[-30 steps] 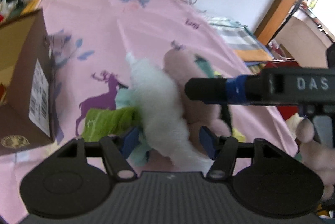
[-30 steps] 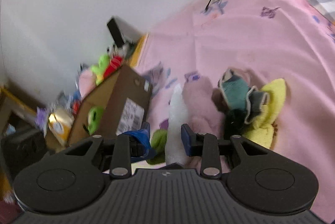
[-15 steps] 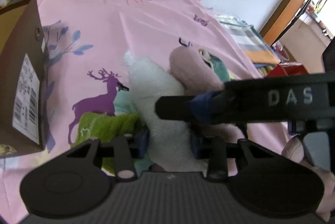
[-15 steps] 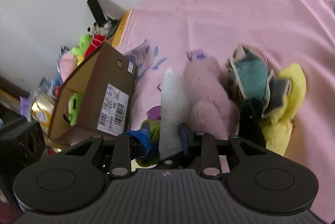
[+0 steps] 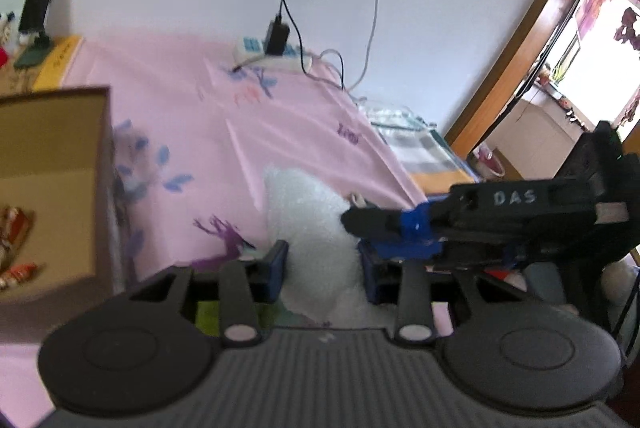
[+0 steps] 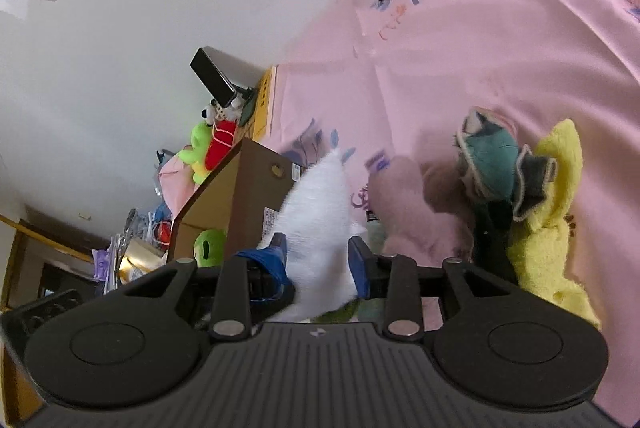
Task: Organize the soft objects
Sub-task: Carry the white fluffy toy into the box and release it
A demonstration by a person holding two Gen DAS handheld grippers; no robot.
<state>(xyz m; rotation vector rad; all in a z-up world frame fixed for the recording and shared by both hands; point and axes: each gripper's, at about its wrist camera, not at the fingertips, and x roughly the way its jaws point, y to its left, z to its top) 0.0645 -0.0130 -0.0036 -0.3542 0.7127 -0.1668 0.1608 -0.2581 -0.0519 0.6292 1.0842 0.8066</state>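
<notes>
A white fluffy cloth (image 5: 316, 228) is held up off the pink bedsheet (image 5: 192, 123). My left gripper (image 5: 323, 268) is shut on its lower part. My right gripper (image 6: 318, 260) is shut on the same white cloth (image 6: 316, 211); it crosses the left wrist view from the right (image 5: 440, 228). A pink fluffy cloth (image 6: 416, 203), a teal and grey cloth (image 6: 496, 167) and a yellow towel (image 6: 552, 211) lie on the sheet (image 6: 460, 47) to the right. A green cloth (image 5: 206, 312) shows under the left gripper.
An open cardboard box (image 5: 52, 187) stands at the left, also in the right wrist view (image 6: 236, 211), with a green plush toy (image 6: 208, 248) inside. A power strip with charger (image 5: 272, 49) lies at the far edge. A wooden door frame (image 5: 520, 39) is at the right.
Both grippers have lifted the white cloth up from the pile. The left wrist view has tilted upward, and the pink cloth has dropped out of it.
</notes>
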